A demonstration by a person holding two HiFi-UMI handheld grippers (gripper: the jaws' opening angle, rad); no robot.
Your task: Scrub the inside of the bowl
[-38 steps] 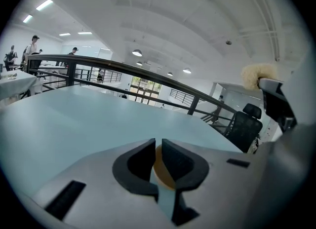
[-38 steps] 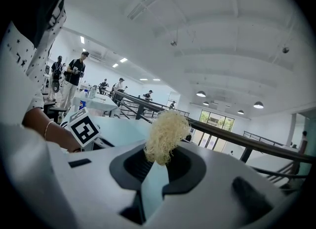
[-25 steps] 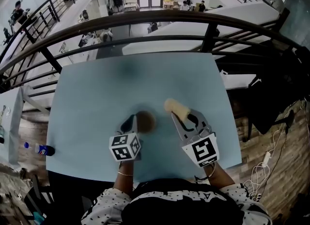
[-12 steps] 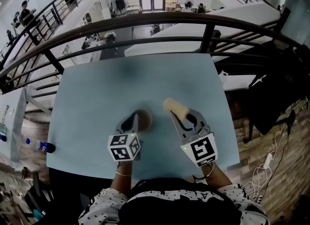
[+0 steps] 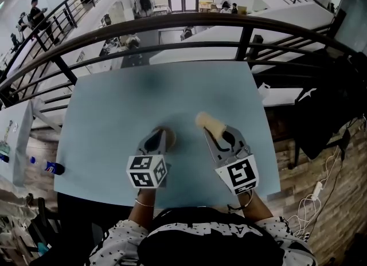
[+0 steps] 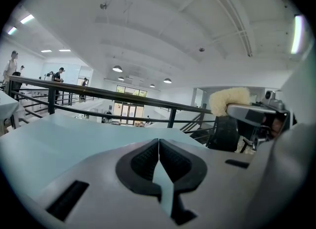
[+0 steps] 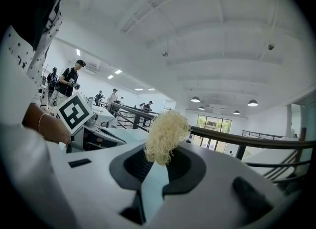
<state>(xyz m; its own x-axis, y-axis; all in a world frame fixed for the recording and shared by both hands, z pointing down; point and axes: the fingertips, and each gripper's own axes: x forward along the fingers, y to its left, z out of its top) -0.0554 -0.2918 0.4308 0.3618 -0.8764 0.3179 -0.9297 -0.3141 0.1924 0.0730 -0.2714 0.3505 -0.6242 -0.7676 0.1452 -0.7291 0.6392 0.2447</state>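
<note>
On the pale blue table (image 5: 114, 116) a small brown bowl (image 5: 170, 137) lies mostly hidden under my left gripper (image 5: 161, 137), whose tips reach over it. In the left gripper view the left gripper (image 6: 158, 149) has its pads pressed together with nothing between them, and the bowl is out of sight. My right gripper (image 5: 213, 135) is to the right of the bowl, shut on a pale yellow fibrous scrubber (image 5: 209, 124). The scrubber (image 7: 165, 136) sticks up out of the right gripper (image 7: 158, 166). The left gripper view also shows the scrubber (image 6: 228, 99) at the right.
A dark curved railing (image 5: 172, 24) runs just past the table's far edge, with a drop to a lower floor behind it. A blue-capped bottle (image 5: 53, 167) lies on the floor to the left. The person's patterned sleeves (image 5: 114, 242) are at the near edge.
The left gripper has slid forward over the bowl, so less of the bowl shows now. The right gripper still holds the scrubber in nearly the same place.
</note>
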